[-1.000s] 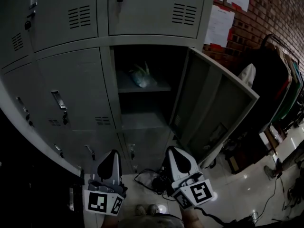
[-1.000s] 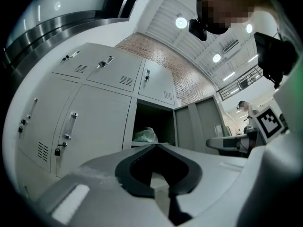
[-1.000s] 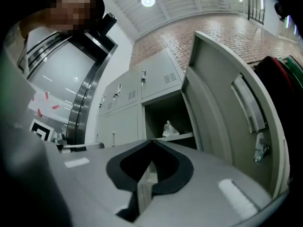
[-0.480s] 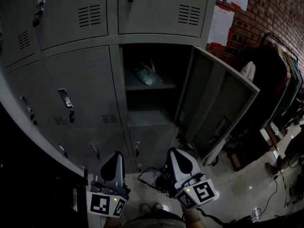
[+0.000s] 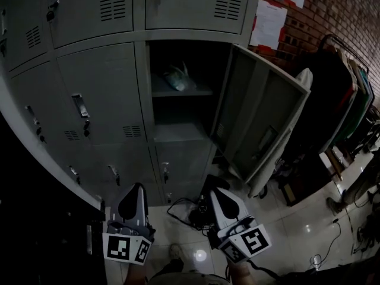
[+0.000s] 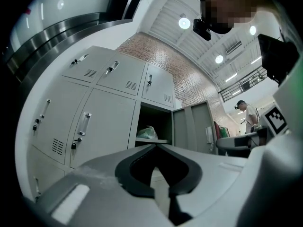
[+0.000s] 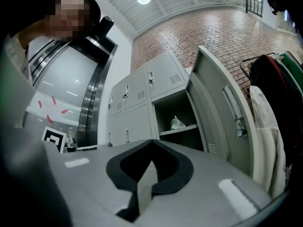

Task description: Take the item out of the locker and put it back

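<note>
A grey locker (image 5: 178, 94) stands with its door (image 5: 261, 117) swung out to the right. On its inner shelf lies a pale plastic bag (image 5: 178, 79), also seen as the bag (image 6: 147, 133) and the bag (image 7: 177, 123). My left gripper (image 5: 138, 189) and right gripper (image 5: 215, 193) hang low in front of the lockers, well short of the open compartment. Both are shut, tips together, with nothing held. In the left gripper view the gripper (image 6: 155, 145) points at the open locker; in the right gripper view the gripper (image 7: 152, 141) does too.
Closed locker doors (image 5: 101, 94) with handles fill the left. Cables (image 5: 190, 212) lie on the floor below the lockers. Clothes on a rack (image 5: 344, 94) stand to the right against a brick wall (image 5: 332, 10). A person (image 6: 248, 117) stands far off.
The head view has shifted a little: the lockers sit slightly higher and further left in the frame. Both grippers stay low, side by side and shut.
</note>
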